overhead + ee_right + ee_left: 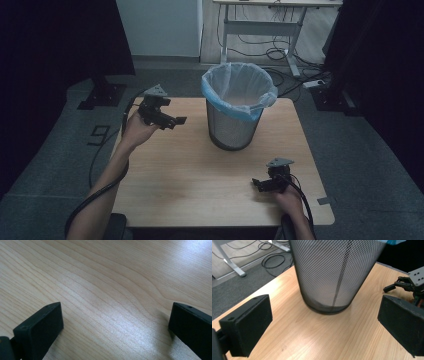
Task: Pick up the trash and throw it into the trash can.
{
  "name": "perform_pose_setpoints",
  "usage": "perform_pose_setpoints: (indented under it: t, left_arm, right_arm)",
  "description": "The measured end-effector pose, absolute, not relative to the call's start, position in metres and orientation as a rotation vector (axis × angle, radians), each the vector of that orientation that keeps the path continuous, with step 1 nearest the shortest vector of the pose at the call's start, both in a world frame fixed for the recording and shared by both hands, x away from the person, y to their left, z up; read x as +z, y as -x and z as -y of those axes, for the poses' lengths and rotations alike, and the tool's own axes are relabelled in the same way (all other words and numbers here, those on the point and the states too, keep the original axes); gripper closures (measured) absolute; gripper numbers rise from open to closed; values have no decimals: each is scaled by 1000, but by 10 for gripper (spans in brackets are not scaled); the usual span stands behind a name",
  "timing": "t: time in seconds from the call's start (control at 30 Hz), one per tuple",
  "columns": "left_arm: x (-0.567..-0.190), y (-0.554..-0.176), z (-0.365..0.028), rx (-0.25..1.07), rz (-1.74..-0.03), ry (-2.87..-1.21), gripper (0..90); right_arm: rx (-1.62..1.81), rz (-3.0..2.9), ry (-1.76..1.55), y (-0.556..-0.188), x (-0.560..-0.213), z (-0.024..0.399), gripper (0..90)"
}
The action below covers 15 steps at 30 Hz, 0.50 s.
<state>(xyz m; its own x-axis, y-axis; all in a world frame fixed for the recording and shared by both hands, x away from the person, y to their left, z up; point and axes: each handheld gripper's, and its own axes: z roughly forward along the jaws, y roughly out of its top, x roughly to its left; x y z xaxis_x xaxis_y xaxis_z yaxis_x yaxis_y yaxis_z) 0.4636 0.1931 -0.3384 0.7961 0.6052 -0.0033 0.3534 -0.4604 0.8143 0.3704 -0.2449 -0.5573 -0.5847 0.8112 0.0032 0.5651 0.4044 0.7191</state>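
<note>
From the high view I see the mesh wastebasket (pixel 234 122), lined with a blue bag (pixel 239 90), standing upright at the table's (pixel 200 190) 12 o'clock edge. My left gripper (pixel 172 120) sits at 9 o'clock of the basket, near it but not touching, jaws spread wide with nothing between them; in its own view the mesh wall (pixel 337 272) rises just ahead. My right gripper (pixel 262 184) rests low over bare wood at 5 o'clock of the basket, jaws likewise wide apart, holding nothing.

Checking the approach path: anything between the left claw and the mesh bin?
Nothing. The left claw is open, and bare wooden table runs up to the mesh bin in the left gripper view.
</note>
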Motion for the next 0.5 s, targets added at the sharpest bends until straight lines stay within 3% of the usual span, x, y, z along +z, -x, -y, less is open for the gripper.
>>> perform_pose_setpoints:
  t: [0.5]
  left_arm:
    - [-361, -443, -241, 383, -781, -2060, 0]
  right_arm:
    - [986, -2317, -1191, -370, -557, 245, 0]
